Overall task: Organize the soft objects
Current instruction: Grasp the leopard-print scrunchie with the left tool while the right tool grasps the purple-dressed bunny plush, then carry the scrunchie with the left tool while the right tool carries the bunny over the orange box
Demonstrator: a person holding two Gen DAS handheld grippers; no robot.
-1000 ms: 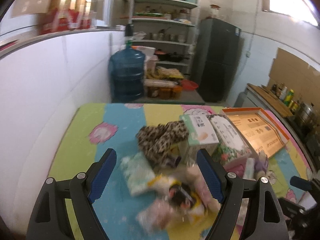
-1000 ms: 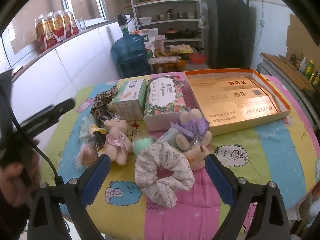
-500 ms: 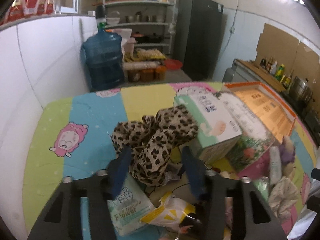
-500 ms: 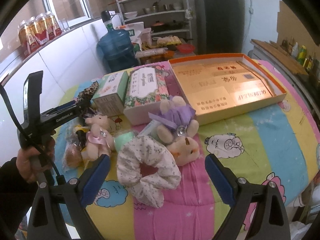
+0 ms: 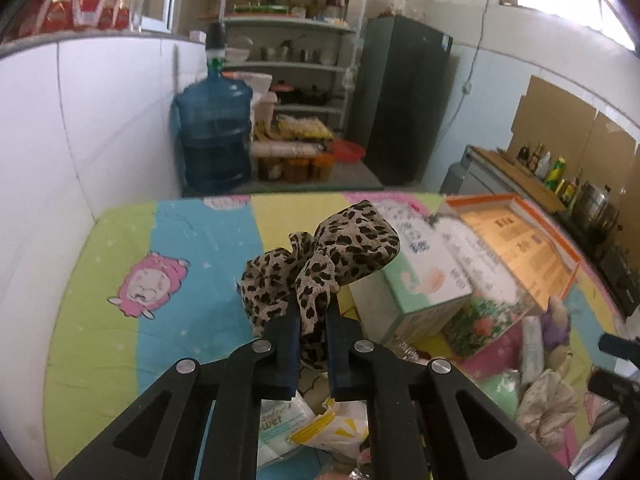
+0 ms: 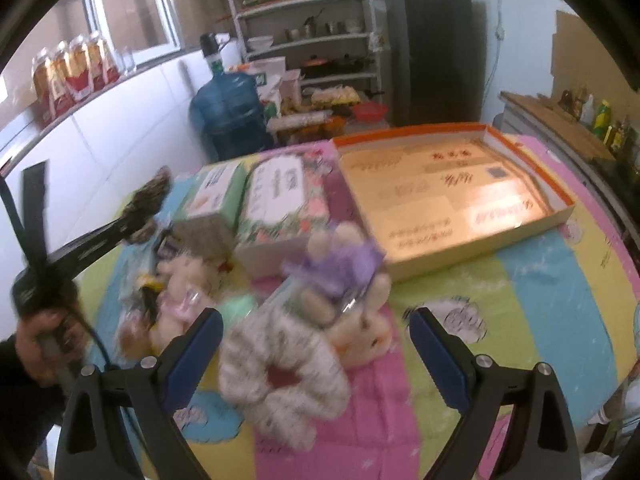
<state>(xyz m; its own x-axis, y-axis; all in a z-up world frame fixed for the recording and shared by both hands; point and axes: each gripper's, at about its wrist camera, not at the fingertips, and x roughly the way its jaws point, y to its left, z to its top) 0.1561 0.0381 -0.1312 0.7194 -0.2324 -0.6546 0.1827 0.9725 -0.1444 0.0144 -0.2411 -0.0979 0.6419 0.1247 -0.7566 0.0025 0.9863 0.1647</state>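
My left gripper (image 5: 312, 312) is shut on a leopard-print scrunchie (image 5: 320, 256), whose fabric bunches up above the blue pads. The right wrist view shows the same scrunchie (image 6: 150, 200) at the tip of the left gripper (image 6: 132, 220), beside the green tissue box (image 6: 212, 200). My right gripper (image 6: 316, 344) stands open over a white dotted scrunchie (image 6: 280, 384) on the striped tablecloth. Just beyond it lie a cream plush rabbit with a purple bow (image 6: 348, 280) and a small bear in pink (image 6: 180, 292).
A floral box (image 6: 284, 204) and an open orange-rimmed flat box (image 6: 452, 184) lie at the back of the table. Wrapped packets (image 5: 320, 428) sit under the left gripper. A white tiled wall (image 5: 80, 140) borders the table's left side, and a water jug (image 5: 216, 132) stands behind.
The left gripper moved forward over the pile and shut its jaws on the leopard scrunchie. The right gripper drifted slightly lower and closer to the white scrunchie, staying open.
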